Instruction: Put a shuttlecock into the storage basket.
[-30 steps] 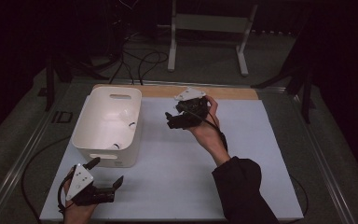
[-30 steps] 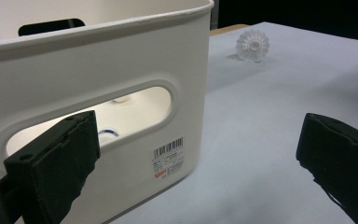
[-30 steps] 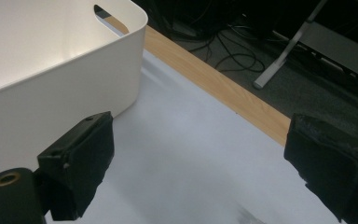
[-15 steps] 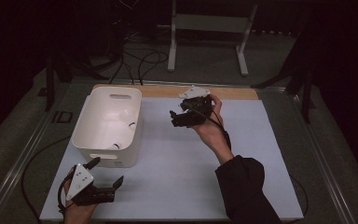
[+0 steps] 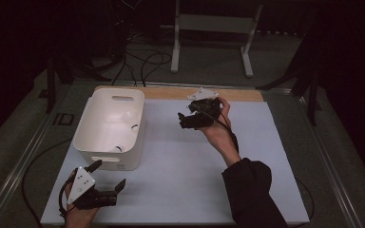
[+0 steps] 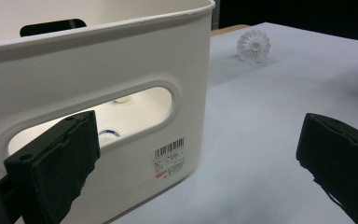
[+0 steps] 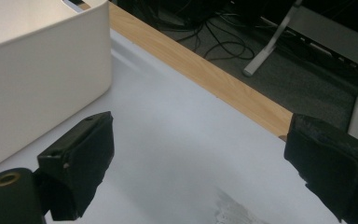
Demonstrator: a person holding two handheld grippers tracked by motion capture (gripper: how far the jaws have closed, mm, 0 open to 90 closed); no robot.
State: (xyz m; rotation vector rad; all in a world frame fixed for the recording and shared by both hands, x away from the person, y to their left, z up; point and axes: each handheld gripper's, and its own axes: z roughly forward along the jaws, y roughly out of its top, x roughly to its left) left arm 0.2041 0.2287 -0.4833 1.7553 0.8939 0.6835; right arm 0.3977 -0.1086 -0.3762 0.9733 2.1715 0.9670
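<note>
White rectangular plastic bin [image 5: 110, 127] with handle slots sits on left of white surface [image 5: 180, 171]; contents hard to make out, small pale items with blue ring glimpsed through slot. Clear ribbed glass-like round piece [image 6: 254, 45] rests on surface beyond bin, details blurred. Left gripper [image 5: 105, 181] spread, empty, just beside bin's near wall. Right gripper [image 5: 184, 118] spread, empty, raised right of bin.

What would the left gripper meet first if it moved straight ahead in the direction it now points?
Probably the white plastic tub: in the left gripper view its handled end wall stands just ahead of the open left gripper, mostly before one jaw. The other jaw faces bare white table cover. Depth is uncertain.
</note>
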